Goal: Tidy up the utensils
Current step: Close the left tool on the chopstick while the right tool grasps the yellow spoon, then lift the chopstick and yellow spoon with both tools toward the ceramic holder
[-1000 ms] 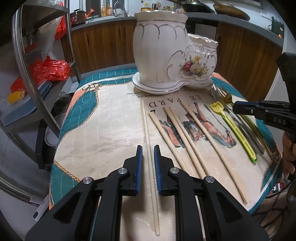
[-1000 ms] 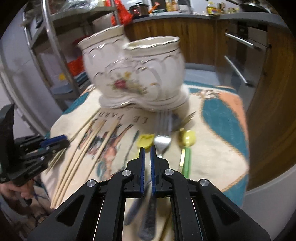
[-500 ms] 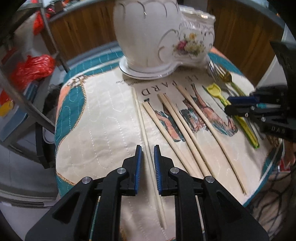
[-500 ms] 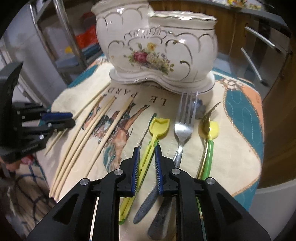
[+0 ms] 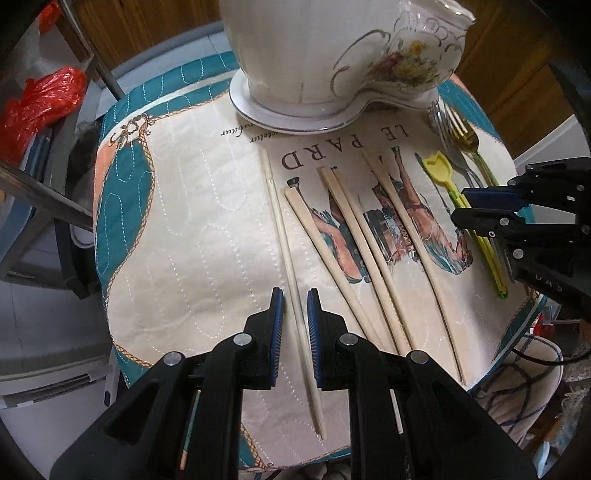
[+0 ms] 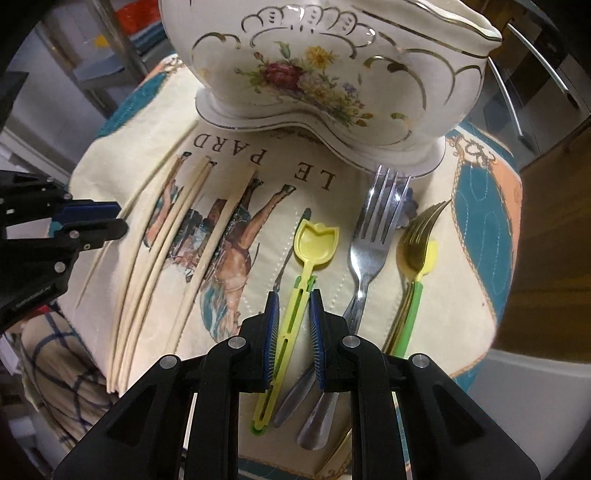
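Note:
A single thin chopstick (image 5: 280, 229) lies on the quilted mat (image 5: 184, 221). My left gripper (image 5: 294, 293) points down over it, jaws a little apart on either side, pads clear of it. Several more chopsticks (image 5: 354, 229) lie to its right. My right gripper (image 6: 294, 295) hangs over the yellow tulip spoon (image 6: 317, 240), open by a narrow gap around the handle without pressing it. A silver fork (image 6: 373, 236) and a gold fork (image 6: 417, 236) on a green-handled spoon (image 6: 413, 306) lie further right. The white flowered ceramic holder (image 6: 332, 74) stands behind them.
The mat covers a small round table whose edge is close on all sides. A metal rack with a red bag (image 5: 40, 103) stands to the left. Wooden cabinets (image 5: 147, 26) run behind. A checked cloth (image 6: 62, 362) hangs below the near edge.
Both views have tipped downward and closed in on the mat. The right gripper's jaws went from nearly shut to slightly apart and now straddle the yellow spoon's handle.

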Tool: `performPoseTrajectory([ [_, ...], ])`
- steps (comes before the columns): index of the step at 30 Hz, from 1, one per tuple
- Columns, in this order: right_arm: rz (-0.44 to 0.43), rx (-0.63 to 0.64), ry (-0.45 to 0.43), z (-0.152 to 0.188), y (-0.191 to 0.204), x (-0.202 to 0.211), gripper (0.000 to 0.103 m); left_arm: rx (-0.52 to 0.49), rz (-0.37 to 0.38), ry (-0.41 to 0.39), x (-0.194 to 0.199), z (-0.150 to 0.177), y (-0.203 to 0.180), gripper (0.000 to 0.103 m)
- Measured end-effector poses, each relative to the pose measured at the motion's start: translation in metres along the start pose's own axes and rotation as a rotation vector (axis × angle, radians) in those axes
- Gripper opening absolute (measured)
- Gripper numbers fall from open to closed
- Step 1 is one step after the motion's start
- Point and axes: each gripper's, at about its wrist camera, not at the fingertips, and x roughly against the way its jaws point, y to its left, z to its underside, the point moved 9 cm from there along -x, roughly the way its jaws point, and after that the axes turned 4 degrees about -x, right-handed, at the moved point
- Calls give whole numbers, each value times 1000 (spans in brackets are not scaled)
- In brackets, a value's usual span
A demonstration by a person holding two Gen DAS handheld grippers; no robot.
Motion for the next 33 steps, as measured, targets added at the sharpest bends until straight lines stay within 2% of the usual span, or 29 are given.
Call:
performPoseTrajectory([
  [2, 3, -13, 8, -3, 0, 0, 17, -16, -12, 14, -1, 1, -1, 12],
  [4, -2, -15, -2, -5, 5, 1, 13, -19, -26, 11, -1, 0, 0, 6],
  [8, -55, -43, -76, -11, 3, 5, 11, 27, 8, -57, 1, 4, 5, 5],
  [11, -105, -43, -144, -10, 3, 12, 11, 79, 63, -148, 7, 11, 11, 4],
  [15, -224, -74, -270, -12, 2, 35, 11, 131, 60, -269, 24, 21, 27, 4],
  [20, -298, -104, -434, -16, -4, 66, 11, 214, 96, -482, 64, 28, 35, 4],
  [23, -338, -132, -544, -11, -10, 85, 11, 272, 104, -593, 82, 16, 45, 4],
  [27, -371, -155, -656, -17, -15, 98, 11, 315, 159, -750, 113, -5, 38, 4],
  [29, -394, -161, -707, -21, -18, 103, 11, 309, 185, -836, 128, -15, 32, 4],
  [33, -442, -181, -820, -20, -26, 115, 11, 280, 191, -975, 154, -34, 20, 4],
])
